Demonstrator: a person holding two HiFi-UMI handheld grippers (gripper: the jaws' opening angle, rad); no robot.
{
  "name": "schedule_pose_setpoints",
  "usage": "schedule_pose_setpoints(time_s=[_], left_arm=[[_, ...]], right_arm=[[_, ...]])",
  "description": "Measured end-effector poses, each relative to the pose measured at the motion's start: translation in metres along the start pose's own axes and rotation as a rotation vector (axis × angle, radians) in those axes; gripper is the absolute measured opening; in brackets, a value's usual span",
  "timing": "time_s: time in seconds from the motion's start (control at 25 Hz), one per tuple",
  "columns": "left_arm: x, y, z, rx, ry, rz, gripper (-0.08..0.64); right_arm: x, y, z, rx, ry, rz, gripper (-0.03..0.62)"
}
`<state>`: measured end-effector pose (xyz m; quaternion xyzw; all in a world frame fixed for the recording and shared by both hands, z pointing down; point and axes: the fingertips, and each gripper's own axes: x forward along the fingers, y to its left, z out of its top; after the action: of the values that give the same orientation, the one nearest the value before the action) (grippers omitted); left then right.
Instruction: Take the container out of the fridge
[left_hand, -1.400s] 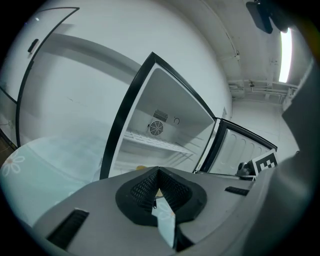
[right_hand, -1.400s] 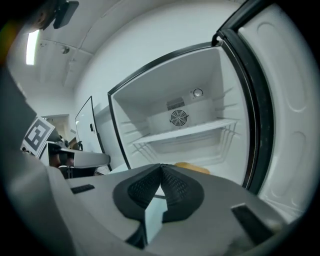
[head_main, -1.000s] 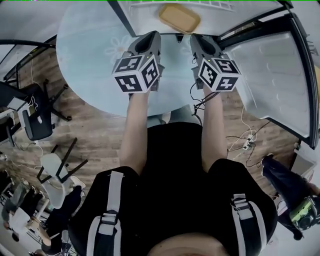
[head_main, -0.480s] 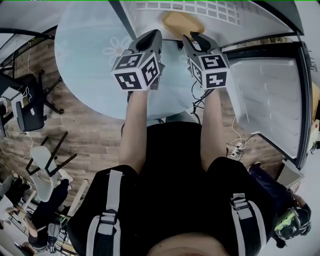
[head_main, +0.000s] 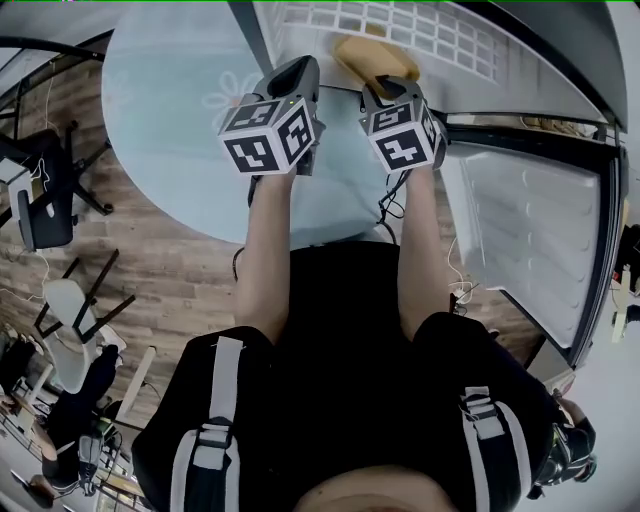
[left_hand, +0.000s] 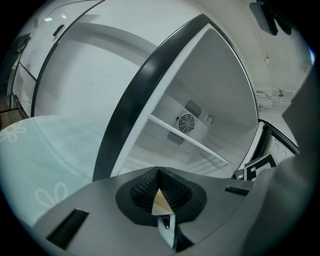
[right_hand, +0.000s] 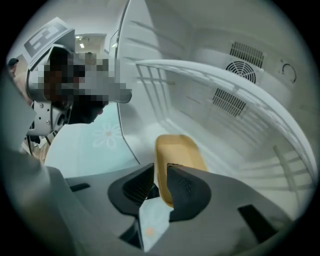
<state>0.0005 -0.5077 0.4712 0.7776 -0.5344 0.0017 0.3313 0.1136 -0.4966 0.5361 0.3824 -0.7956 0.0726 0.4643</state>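
A shallow yellow container (head_main: 378, 54) lies on the white floor of the open fridge (head_main: 420, 28). In the right gripper view the container (right_hand: 181, 152) stands just ahead, its near rim between the two pads. My right gripper (right_hand: 161, 172) is closing on that rim, and both pads touch it. In the head view my right gripper (head_main: 392, 86) reaches into the fridge opening. My left gripper (head_main: 298, 70) hovers beside it over the table, and in its own view the left gripper (left_hand: 159, 173) is shut and empty.
A round pale-blue table (head_main: 170, 110) with flower prints stands against the fridge's left side. The fridge door (head_main: 540, 230) hangs open on the right. A wire shelf (right_hand: 225, 95) spans the fridge above the container. Chairs (head_main: 45, 200) stand at the far left.
My right gripper has moved forward into the fridge and taken the container's near rim between its jaws. The left gripper has stayed almost where it was.
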Motion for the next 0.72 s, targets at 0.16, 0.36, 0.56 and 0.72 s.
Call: schedule_pose_setpoints(time_s=[0.16, 0.36, 0.56, 0.72], left_arm=[[0.008, 0.007, -0.001, -0.008, 0.014, 0.004, 0.006], [0.007, 0.012, -0.002, 0.0, 0.025, 0.016, 0.007], [-0.002, 0.008, 0.004, 0.012, 0.007, 0.012, 0.007], [-0.012, 0.002, 0.01, 0.02, -0.014, 0.007, 0.006]], right_arm=[[0.017, 0.01, -0.009, -0.023, 0.062, 0.041, 0.088], [0.027, 0.008, -0.025, -0.038, 0.121, -0.013, 0.035], [0.017, 0.009, -0.019, 0.005, 0.088, -0.005, 0.026], [0.0, 0.007, -0.006, 0.03, 0.026, -0.017, 0.025]])
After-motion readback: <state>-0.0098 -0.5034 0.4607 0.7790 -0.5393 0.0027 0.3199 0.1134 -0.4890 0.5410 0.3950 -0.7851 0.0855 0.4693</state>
